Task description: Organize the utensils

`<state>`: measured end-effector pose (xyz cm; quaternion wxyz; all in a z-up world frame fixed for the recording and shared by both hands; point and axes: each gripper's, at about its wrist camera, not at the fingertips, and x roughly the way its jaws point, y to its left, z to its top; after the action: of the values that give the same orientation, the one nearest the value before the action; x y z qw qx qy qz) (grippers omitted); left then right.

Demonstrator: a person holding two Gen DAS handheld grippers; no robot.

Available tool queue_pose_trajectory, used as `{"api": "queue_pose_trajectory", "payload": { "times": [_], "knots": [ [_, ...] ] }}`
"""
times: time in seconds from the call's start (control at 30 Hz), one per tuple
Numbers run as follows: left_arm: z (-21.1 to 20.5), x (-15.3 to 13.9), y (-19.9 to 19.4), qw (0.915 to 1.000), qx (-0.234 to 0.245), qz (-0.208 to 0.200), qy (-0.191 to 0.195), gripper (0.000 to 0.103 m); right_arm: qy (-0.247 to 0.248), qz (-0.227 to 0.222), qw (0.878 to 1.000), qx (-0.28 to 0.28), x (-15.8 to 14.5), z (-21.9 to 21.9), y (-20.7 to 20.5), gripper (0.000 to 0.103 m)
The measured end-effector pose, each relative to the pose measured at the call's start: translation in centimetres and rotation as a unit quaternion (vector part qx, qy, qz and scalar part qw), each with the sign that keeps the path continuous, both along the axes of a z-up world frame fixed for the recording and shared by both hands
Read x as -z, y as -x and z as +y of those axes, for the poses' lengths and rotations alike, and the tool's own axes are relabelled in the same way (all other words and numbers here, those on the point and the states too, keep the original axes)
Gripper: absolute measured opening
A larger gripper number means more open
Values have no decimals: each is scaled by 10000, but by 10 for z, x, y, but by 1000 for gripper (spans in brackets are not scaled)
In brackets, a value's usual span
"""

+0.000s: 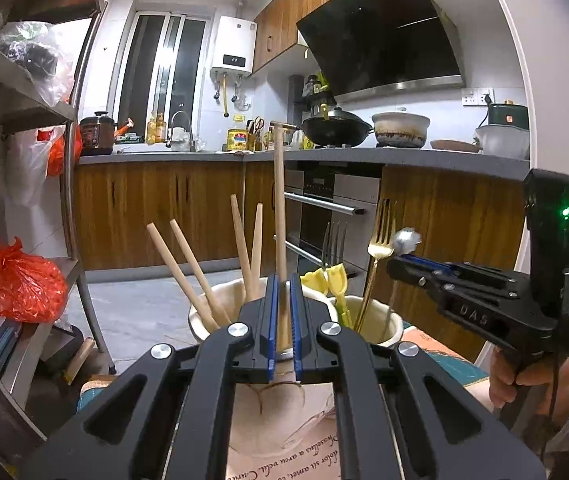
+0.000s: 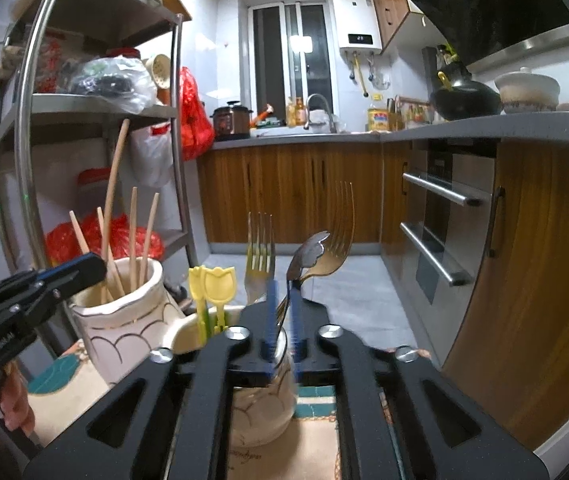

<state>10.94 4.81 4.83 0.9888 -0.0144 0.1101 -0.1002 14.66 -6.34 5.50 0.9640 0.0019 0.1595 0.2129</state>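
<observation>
Wooden long-handled utensil [image 1: 280,208] stands near upright betw. the blue pads of the left tool [image 1: 283,292], lower end down inside the cream ceramic holder [image 1: 204,320] alongside four chopsticks [image 1: 180,268]; jaws nearly closed on the handle, so left tool reads as gripping it. Right tool [image 2: 283,300] is over the second cream holder [image 2: 188,332], which carries yellow tulip-topped picks [image 2: 214,280], a silver fork [image 2: 259,256] and a gold fork [image 2: 342,220]. Dark spoon w/ ornate handle end [image 2: 308,254] sits betw. the right pads; jaws slightly apart, pad contact not clear, so grip on it cannot be confirmed. Both holders stand just beside each other on a printed mat [image 2: 316,456] on the worktop. Step in hand, by judgement: depositing, wood w/ wood in left holder, metal w/ metal in right. Next move calls for letting each item settle to the holder's bottom before release, then lifting the tools straight up, clear of neighbouring handles. Risk: snagging a fork or chopstick on withdrawal, tipping a holder.
</observation>
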Motion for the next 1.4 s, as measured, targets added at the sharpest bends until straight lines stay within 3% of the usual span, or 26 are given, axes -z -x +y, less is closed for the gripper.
{"api": "queue_pose_trajectory", "payload": {
  "times": [0.07, 0.13, 0.17, 0.37, 0.5, 0.6, 0.67, 0.83, 0.93, 1.1, 1.4],
  "knots": [
    [-2, -4, 5, 10000, 17, 4, -61, 10, -32, -2, 10000, 6, -2, -3, 3, 32],
    [-3, -6, 12, 10000, 8, 10, -97, 38, -48, 6, 10000, 34, -3, -7, 8, 33],
    [-3, -7, 17, 9999, -11, -3, -106, 43, -51, 40, 10000, 54, -3, -10, 12, 36],
    [-3, -4, 50, 9998, -5, 145, -105, 49, -71, 390, 9992, 15, 6, -27, 38, 52],
    [1, 8, 72, 9991, -62, 415, -72, 49, 235, 610, 9977, -201, 17, -25, 59, 52],
    [2, 14, 82, 9986, -228, 441, -180, 49, 377, 508, 9976, -282, 18, -25, 72, 59],
    [3, 14, 85, 9984, -311, 428, -194, 54, 454, 343, 9979, -306, 16, -24, 79, 65],
    [0, 13, 96, 9980, -505, 200, -312, 86, 477, -9, 9979, -434, 10, -25, 93, 86],
    [-2, 15, 98, 9979, -495, 159, -398, 94, 537, -298, 9972, -423, 7, -29, 100, 96],
    [-3, 20, 97, 9973, -526, 235, -446, 97, 499, -427, 9975, -274, 10, -37, 100, 98],
    [4, 21, 96, 9977, -553, 289, -268, 97, 336, -274, 9984, -352, 17, -40, 95, 98]
  ]
}}
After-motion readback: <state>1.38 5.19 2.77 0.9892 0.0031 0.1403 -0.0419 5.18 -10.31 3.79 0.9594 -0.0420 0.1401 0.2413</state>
